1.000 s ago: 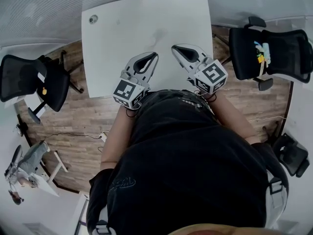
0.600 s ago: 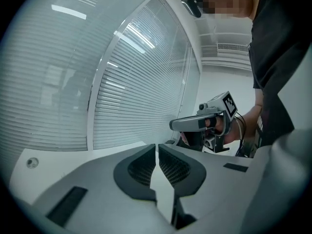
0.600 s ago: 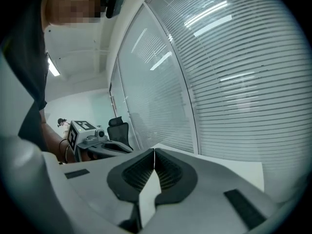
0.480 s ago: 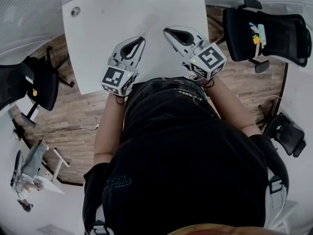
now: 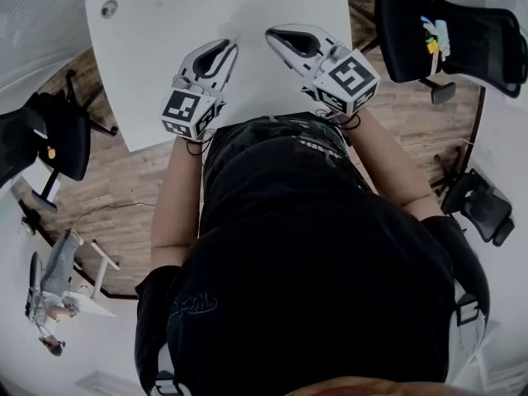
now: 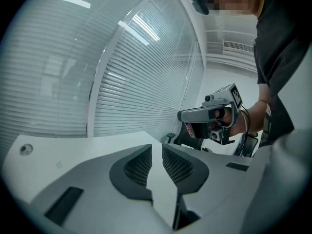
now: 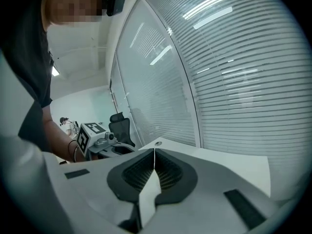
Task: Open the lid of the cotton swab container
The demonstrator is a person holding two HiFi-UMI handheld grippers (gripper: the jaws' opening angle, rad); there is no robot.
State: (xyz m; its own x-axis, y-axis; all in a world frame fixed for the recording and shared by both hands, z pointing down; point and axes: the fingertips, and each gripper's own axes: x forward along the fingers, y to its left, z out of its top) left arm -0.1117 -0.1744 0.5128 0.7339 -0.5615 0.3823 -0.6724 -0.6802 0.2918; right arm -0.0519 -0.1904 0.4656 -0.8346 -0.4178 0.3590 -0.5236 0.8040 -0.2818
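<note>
The cotton swab container shows in no view. The part of the white table [image 5: 148, 48] that can be seen carries nothing ahead of either gripper, so I cannot tell which way the container lies, how its long axis runs, or which hand is nearer. At the left, the left gripper [image 5: 232, 44] hangs over the table's near part, pointing forward and a little down, with its marker cube close to the person's body. Its jaws have just been opening and stand a narrow gap apart, with only tabletop between them. Just beside it to the right, not touching, the right gripper [image 5: 271, 33] takes much the same pose, angled slightly inward toward its neighbour, its jaws pressed together and empty. In my judgement the task has not begun: the container must first be found or brought within reach.
</note>
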